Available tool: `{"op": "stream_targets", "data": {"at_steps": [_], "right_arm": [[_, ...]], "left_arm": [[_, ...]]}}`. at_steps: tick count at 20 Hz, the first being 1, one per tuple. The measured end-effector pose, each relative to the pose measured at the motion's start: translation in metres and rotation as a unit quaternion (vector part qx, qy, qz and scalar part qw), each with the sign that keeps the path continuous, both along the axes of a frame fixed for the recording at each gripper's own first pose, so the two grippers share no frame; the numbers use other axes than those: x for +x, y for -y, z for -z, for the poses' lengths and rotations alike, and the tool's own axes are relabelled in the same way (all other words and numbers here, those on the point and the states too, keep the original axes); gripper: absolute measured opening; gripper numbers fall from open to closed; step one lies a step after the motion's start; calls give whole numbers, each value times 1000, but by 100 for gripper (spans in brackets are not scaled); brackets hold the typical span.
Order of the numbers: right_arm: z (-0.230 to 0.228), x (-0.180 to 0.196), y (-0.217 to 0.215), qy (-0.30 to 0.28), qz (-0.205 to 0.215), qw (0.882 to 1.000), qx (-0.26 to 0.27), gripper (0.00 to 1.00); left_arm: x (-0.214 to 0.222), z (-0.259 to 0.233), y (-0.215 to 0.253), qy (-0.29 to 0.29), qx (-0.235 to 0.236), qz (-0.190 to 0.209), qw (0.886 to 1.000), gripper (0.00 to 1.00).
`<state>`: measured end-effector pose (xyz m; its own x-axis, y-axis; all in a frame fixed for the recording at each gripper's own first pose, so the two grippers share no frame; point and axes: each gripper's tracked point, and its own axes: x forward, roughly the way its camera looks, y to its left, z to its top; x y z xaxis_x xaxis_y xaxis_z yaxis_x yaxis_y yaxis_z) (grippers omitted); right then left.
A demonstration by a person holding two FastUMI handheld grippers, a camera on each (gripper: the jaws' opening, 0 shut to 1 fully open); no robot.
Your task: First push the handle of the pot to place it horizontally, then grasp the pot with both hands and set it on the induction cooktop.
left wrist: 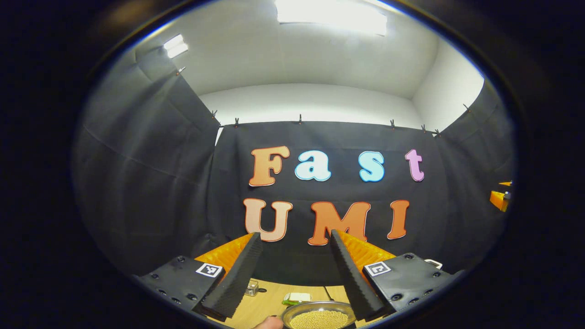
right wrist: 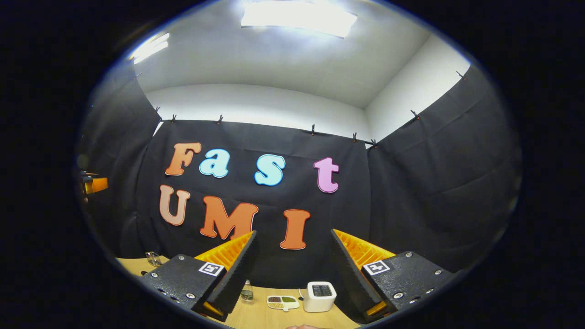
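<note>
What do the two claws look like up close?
Each claw, left claw and right claw, has two long flat fingers with ribbed inner faces and orange ridged backs. They sit on black bolted blocks, each block bearing a small square black-and-white marker tag.

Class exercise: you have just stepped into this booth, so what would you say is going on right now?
A person holds two grippers raised, both open and gripping nothing. In the left gripper view, the left gripper points over a wooden table, where a metal pot filled with small yellowish grains sits low between its fingers. In the right gripper view, the right gripper faces a small white appliance and a divided dish. The pot looks untouched so far.
</note>
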<state>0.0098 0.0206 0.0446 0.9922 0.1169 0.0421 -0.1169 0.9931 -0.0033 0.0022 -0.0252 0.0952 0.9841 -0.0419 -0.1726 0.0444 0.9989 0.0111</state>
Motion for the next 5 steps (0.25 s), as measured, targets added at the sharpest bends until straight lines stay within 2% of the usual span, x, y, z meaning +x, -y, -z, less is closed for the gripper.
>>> {"op": "stream_targets", "data": {"at_steps": [3,5], "right_arm": [[3,3,-13,2,-23,1000,-3,95],[5,8,-13,0,-19,1000,-10,95]], "left_arm": [[5,-12,-7,14,-1,-6,1000,98],[11,-17,-5,24,2,-3,1000,98]]}}
